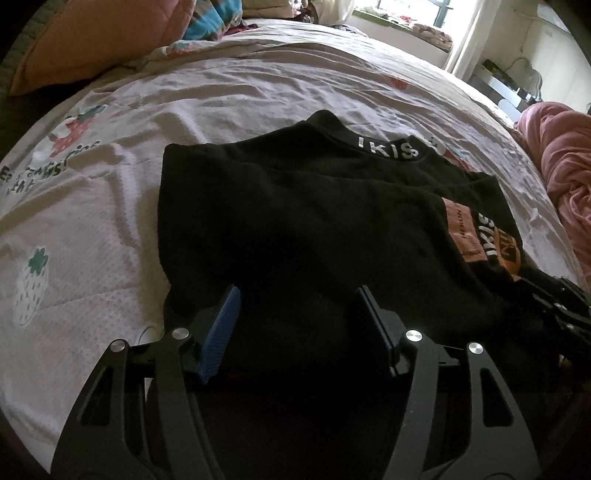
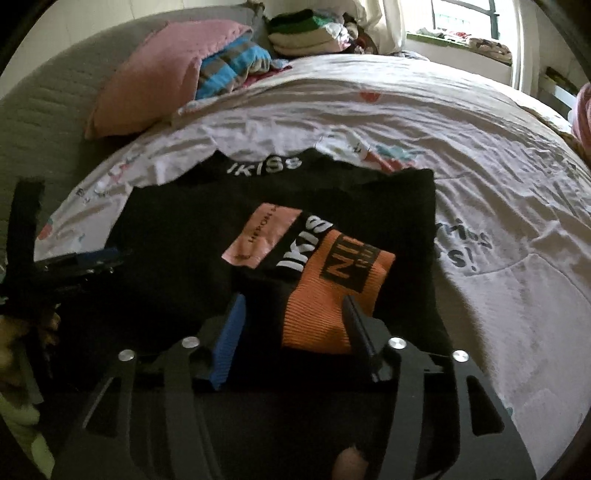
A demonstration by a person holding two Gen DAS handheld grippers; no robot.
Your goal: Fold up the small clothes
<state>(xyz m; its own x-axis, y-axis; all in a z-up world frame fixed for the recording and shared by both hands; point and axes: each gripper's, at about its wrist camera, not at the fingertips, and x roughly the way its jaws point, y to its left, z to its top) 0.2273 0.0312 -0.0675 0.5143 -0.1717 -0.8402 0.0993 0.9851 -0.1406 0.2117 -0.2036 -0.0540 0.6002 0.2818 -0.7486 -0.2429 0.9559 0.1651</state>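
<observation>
A white bedspread [image 1: 229,88] printed with strawberries and lettering covers the bed and fills most of both views. On it, near the middle, lies the black garment [image 1: 295,221], spread flat and partly folded, its collar with white letters at the far edge and a sleeve laid across the body. That sleeve ends in an orange ribbed cuff [image 2: 328,299] with black print, next to a pink patch [image 2: 264,236] on the black cloth. At the far side of the bed sit a pink pillow [image 2: 155,77], a blue striped bundle [image 2: 229,66] and a stack of folded clothes [image 2: 299,33]; a pink blanket [image 1: 565,173] is heaped at the right edge. The left gripper [image 1: 295,306] hovers over the garment's near edge with its jaws standing apart, nothing pinched between the blue pads. The right gripper [image 2: 295,314] has its jaws parted on either side of the orange cuff, which lies between them; the pads do not press on it
</observation>
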